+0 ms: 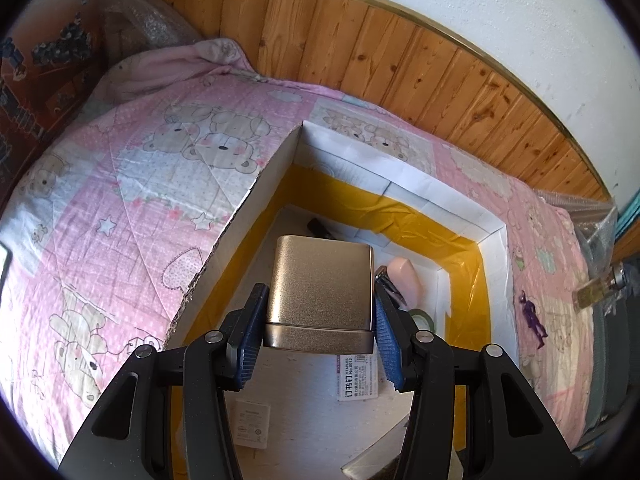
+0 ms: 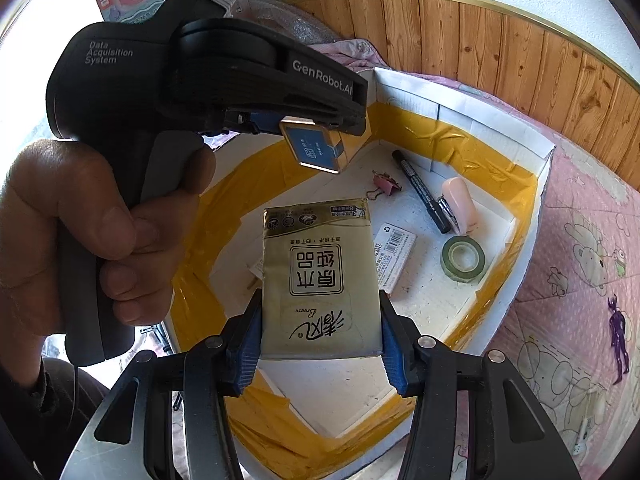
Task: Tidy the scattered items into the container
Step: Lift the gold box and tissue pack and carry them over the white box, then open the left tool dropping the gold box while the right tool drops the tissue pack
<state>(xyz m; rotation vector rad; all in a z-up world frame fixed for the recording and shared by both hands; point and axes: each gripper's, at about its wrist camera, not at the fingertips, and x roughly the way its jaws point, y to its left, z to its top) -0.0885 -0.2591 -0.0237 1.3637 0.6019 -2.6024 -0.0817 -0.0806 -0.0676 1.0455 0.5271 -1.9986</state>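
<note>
A white cardboard box [image 1: 494, 240] lined with yellow tape lies open on the bed; it also shows in the right wrist view [image 2: 546, 148]. My left gripper [image 1: 318, 334] is shut on a gold metal tin [image 1: 320, 280] and holds it over the box. In the right wrist view the left gripper [image 2: 316, 136] holds the tin [image 2: 314, 152] above the box's far left side. My right gripper [image 2: 320, 344] is shut on a gold tissue pack [image 2: 320, 276] above the box's near side. A purple toy figure [image 2: 618, 332] lies on the quilt to the right of the box.
Inside the box lie a black marker [image 2: 424, 192], a pink stapler [image 2: 460, 204], a green tape roll [image 2: 464, 258], a pink binder clip [image 2: 384, 184] and a staples packet [image 2: 390, 256]. A wood-panelled wall [image 1: 400, 52] stands behind the bed. A small glass bottle [image 1: 600, 288] lies at the right.
</note>
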